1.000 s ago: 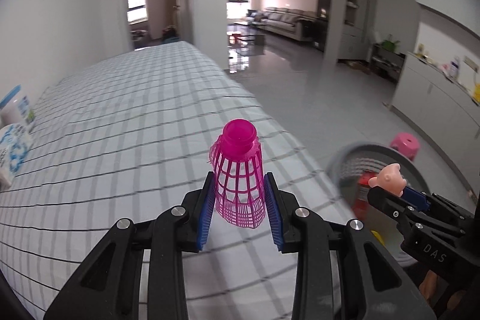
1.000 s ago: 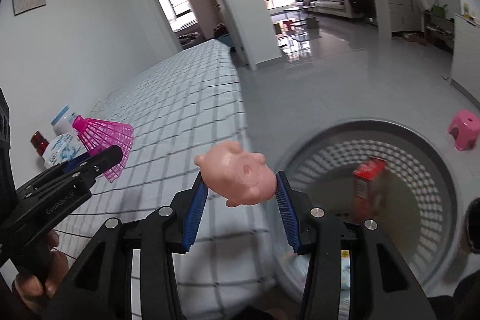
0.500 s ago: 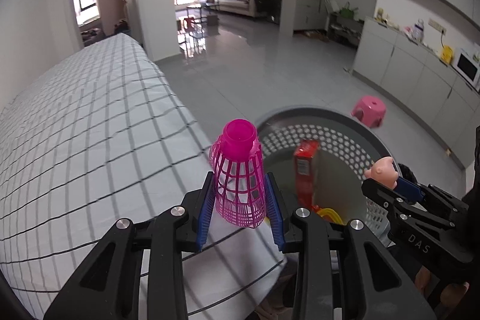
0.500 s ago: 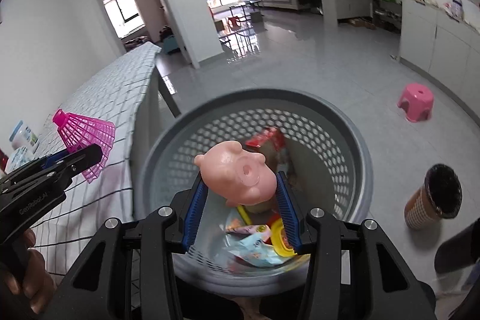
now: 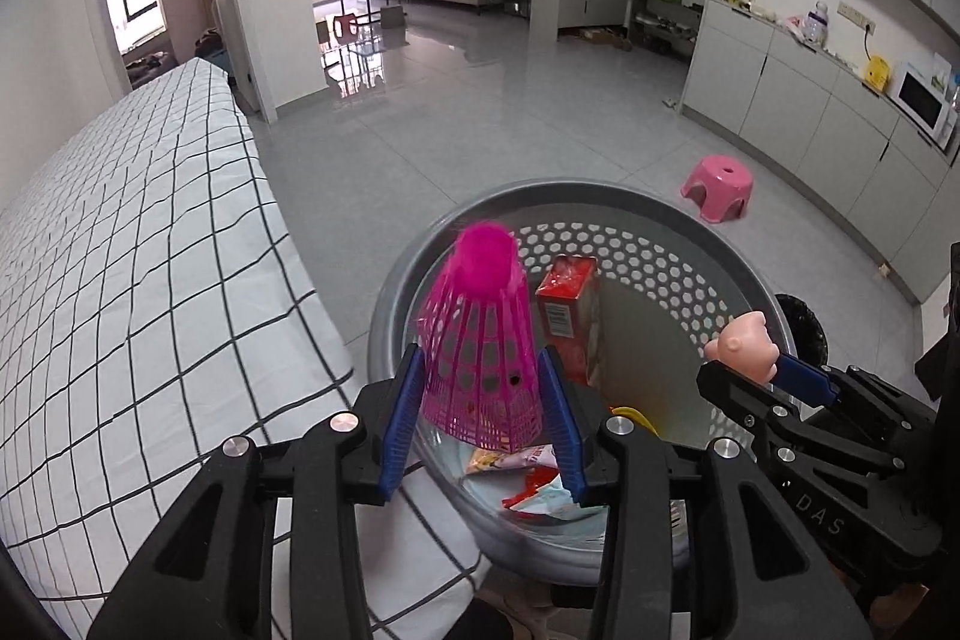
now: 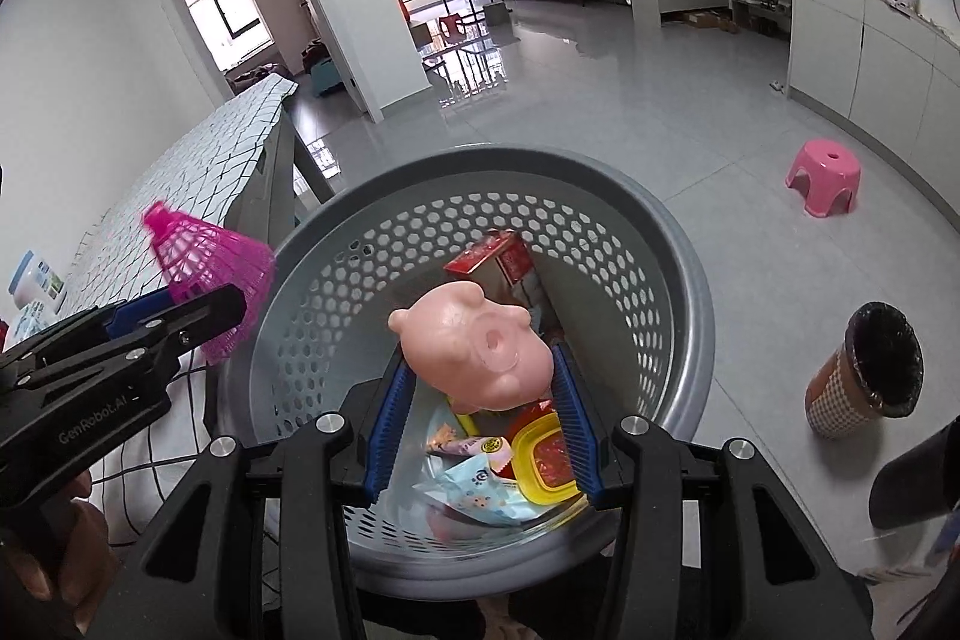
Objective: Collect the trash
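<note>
- The round grey perforated plastic basket (image 6: 684, 280) stands on the tiled floor just beside the table with the black-and-white checked cloth (image 5: 150, 280), and already holds a red carton (image 5: 567, 316), a yellow lid and some wrappers; both hands hang over its mouth, so the step in hand looks like the drop
- The left gripper (image 5: 480, 400) has the pink mesh plastic shuttlecock (image 5: 480, 340) between its blue pads, and its jaws are opening; the shuttlecock's blurred tip and the slight gap at the pads suggest it is already slipping free
- A clean drop probably needs this hand held well inside the rim, since the shuttlecock sits towards the table side of the basket and is light enough to bounce off the edge
- The right gripper (image 6: 480, 394) is partly closed, clamping the small pink rubber pig toy (image 6: 474, 346) over the basket's middle; letting go there, without swinging, should land it on the wrappers
</note>
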Demonstrator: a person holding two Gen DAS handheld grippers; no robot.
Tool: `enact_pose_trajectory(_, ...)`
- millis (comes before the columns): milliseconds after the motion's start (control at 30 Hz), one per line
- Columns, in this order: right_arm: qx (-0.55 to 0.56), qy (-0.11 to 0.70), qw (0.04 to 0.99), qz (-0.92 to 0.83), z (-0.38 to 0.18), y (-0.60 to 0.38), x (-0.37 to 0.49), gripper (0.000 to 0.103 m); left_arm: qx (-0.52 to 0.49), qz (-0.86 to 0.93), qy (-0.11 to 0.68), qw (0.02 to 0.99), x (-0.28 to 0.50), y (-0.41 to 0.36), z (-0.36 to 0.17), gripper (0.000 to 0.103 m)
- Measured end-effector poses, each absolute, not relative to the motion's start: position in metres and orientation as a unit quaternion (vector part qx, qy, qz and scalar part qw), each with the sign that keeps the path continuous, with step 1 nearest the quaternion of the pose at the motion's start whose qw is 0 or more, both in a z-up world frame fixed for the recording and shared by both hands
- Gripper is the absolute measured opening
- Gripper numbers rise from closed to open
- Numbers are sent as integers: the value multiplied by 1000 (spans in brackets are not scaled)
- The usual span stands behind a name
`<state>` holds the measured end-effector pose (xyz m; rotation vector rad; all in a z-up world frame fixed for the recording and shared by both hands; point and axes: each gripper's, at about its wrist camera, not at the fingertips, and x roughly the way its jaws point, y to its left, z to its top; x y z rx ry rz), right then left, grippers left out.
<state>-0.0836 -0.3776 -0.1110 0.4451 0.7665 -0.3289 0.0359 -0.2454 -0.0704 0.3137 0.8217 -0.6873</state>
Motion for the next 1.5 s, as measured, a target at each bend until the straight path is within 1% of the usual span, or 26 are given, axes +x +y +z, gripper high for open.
enact_pose_trajectory(33, 215, 369, 890, -159, -111, -379, -85, 45, 150, -325, 390, 848, 36, -247, -71, 42)
enact_pose_trajectory(67, 216, 368, 890, -160, -110, -380, -86, 51, 151, -325, 389, 848, 35, -247, -71, 44)
enact_pose_trajectory(100, 217, 365, 891, -162, -109, -381, -87, 61, 151, -325, 389, 849, 35, -247, -71, 49)
enact_pose_trajectory(133, 216, 360, 893, -165, -108, -381, -89, 65, 150, -324, 388, 850, 35, -247, -71, 58)
enact_pose_trajectory(167, 216, 354, 894, -169, -107, -382, -91, 67, 148, -324, 387, 850, 35, -246, -71, 61)
enact_pose_trajectory(200, 217, 352, 895, -169, -106, -382, -92, 67, 146, -323, 385, 852, 35, -246, -70, 63)
enact_pose_trajectory(367, 220, 352, 894, -171, -104, -383, -94, 67, 145, -317, 383, 855, 33, -242, -68, 65)
enact_pose_trajectory(433, 219, 351, 894, -170, -103, -381, -95, 67, 143, -313, 382, 857, 33, -241, -67, 69)
enact_pose_trajectory(533, 217, 352, 895, -170, -101, -378, -95, 67, 140, -310, 382, 859, 33, -237, -66, 72)
enact_pose_trajectory(767, 211, 352, 896, -170, -99, -373, -97, 67, 133, -306, 388, 859, 36, -230, -67, 74)
enact_pose_trajectory(1000, 209, 352, 896, -171, -96, -370, -98, 67, 133, -292, 380, 868, 34, -224, -66, 81)
enact_pose_trajectory(1333, 208, 351, 897, -172, -95, -369, -97, 67, 127, -283, 374, 874, 34, -217, -63, 86)
enact_pose_trajectory(1433, 210, 351, 896, -171, -94, -369, -97, 68, 127, -280, 374, 875, 34, -216, -62, 90)
enact_pose_trajectory(1500, 211, 350, 897, -170, -93, -368, -98, 72, 127, -277, 372, 877, 33, -215, -61, 91)
